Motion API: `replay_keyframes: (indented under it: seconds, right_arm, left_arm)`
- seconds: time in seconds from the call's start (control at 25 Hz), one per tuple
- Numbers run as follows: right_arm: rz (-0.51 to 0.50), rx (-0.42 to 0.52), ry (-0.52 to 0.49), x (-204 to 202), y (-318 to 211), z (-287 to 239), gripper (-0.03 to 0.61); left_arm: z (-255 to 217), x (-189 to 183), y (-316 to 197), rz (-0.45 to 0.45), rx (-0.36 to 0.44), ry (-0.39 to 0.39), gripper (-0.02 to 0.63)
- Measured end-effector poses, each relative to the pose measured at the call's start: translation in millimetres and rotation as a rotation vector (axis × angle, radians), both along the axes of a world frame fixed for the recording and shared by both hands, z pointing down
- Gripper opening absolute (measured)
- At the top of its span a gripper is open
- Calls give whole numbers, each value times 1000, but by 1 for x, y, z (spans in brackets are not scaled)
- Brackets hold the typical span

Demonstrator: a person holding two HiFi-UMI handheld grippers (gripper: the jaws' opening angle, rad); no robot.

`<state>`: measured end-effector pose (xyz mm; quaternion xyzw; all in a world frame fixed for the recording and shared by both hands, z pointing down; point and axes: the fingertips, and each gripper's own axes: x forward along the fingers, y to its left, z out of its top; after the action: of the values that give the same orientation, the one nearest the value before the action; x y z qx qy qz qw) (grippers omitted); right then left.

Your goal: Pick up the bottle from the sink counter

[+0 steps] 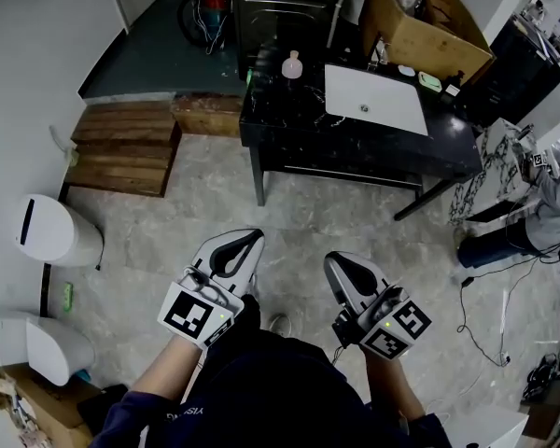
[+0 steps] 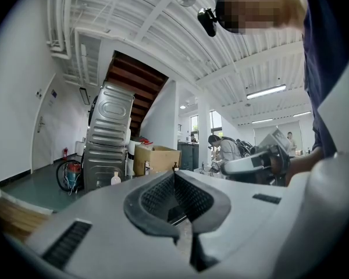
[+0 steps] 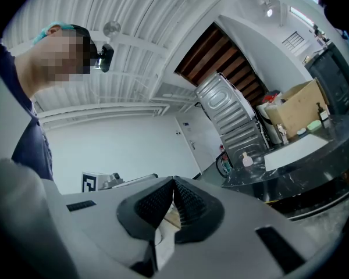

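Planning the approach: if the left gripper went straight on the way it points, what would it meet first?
Nothing close: the left gripper has bare floor ahead, then probably the counter, right of the bottle. Depth and height are hard to judge.

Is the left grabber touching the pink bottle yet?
Apart. The head view shows a stretch of floor between the left gripper and the sink counter where the bottle stands.

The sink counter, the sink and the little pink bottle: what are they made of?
Counter: probably polished black stone, maybe marble; it is dark and shiny, with thin pale veins.
Sink: likely glazed ceramic; it is plain white and smooth.
Bottle: probably plastic, pale pink with a rounded cap, but too small to be sure.
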<state>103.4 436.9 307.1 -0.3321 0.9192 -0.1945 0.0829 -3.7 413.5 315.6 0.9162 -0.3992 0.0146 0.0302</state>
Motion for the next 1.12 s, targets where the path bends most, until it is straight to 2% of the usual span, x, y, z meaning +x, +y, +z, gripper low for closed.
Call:
replay_keyframes:
  seconds: [0.2,0.36,0.6,1.12]
  right_arm:
    - [10,-9,-40,-17,-30,-6,25]
    - [15,-18,10,-27,-55,8,25]
    - [26,-28,-9,-49,-98,7,25]
    - [67,-31,34,-80,-176,7,25]
  left_arm:
    - [4,-13,-30,11,-9,5,8]
    - [7,-24,-60,24,-14,4,8]
    - [9,-38,-104,50,-15,-1,8]
    - [10,-70,-187,92,-29,16,8]
